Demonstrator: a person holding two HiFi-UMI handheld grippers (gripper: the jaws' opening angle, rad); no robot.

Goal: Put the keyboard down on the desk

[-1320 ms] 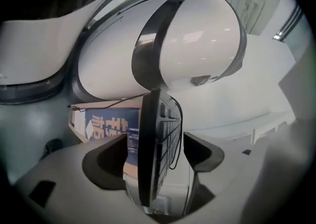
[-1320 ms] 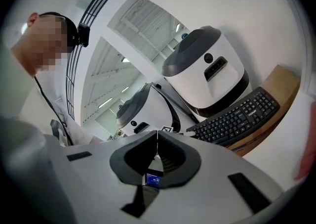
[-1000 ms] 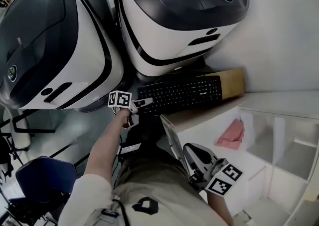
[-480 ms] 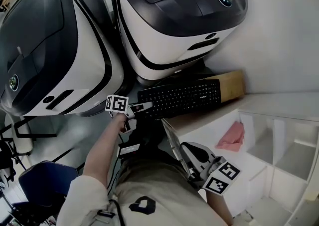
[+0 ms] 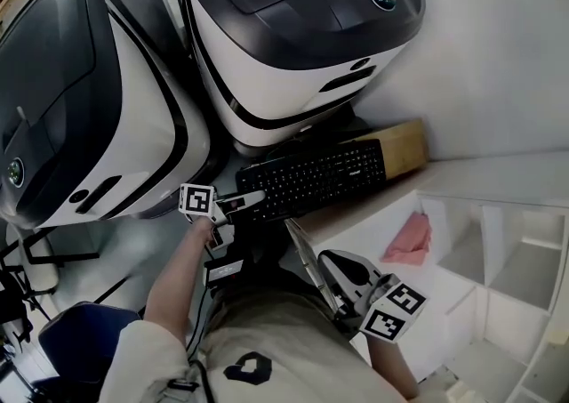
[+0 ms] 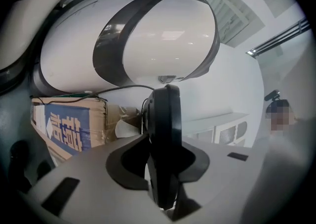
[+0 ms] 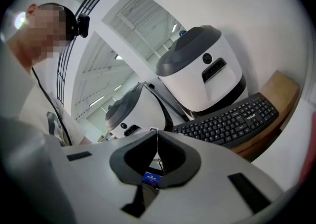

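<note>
In the head view the black keyboard (image 5: 311,181) lies flat, its right end over a cardboard box (image 5: 402,147). My left gripper (image 5: 244,203) is shut on the keyboard's left end, with its marker cube (image 5: 197,199) just to the left. Seen from the left gripper view, the keyboard (image 6: 165,139) stands edge-on between the jaws of the left gripper (image 6: 164,168). My right gripper (image 5: 297,234) hangs below the keyboard, apart from it. In the right gripper view the right gripper (image 7: 157,139) is shut on nothing, and the keyboard (image 7: 227,121) shows beyond it.
Two big white and dark-grey machines (image 5: 284,45) (image 5: 80,116) stand behind the keyboard. A white shelf unit (image 5: 498,179) with a pink cloth (image 5: 409,239) fills the right. A blue chair (image 5: 53,339) is at the lower left. A small screen device (image 5: 226,266) hangs near my body.
My left gripper has shifted a little left and toward me and has turned, still shut on the keyboard. The keyboard stays over the box. The right gripper has barely moved.
</note>
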